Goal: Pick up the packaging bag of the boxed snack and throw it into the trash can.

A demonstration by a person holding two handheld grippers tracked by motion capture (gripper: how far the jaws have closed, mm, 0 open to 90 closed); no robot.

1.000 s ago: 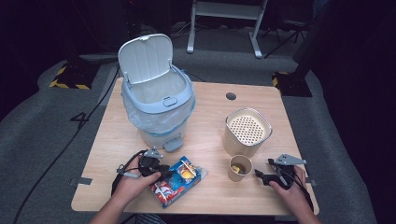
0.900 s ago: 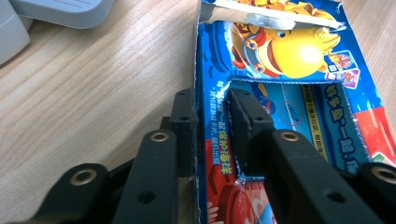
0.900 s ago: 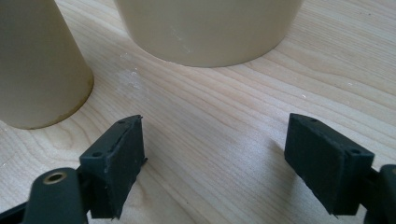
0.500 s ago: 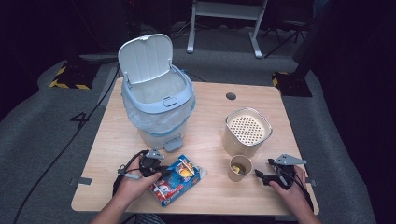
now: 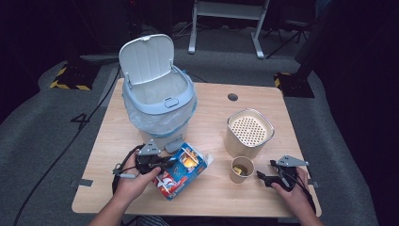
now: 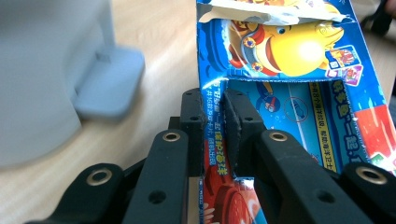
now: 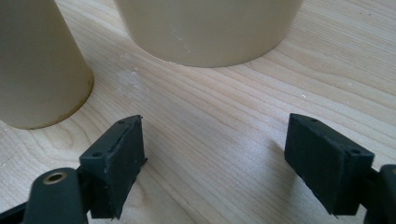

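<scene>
A blue snack box point(image 5: 181, 170) lies flat on the wooden table point(image 5: 226, 197), just in front of the open-lidded bin point(image 5: 157, 101); the left gripper point(image 6: 215, 121) is clamped on its torn side wall; lift gently, since thin card may tear; the right gripper point(image 7: 215, 154) rests jaws apart beside a paper cup point(image 5: 242, 168).

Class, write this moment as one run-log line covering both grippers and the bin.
left gripper: shut on snack box edge | right gripper: open, beside paper cup | bin: lid up
</scene>
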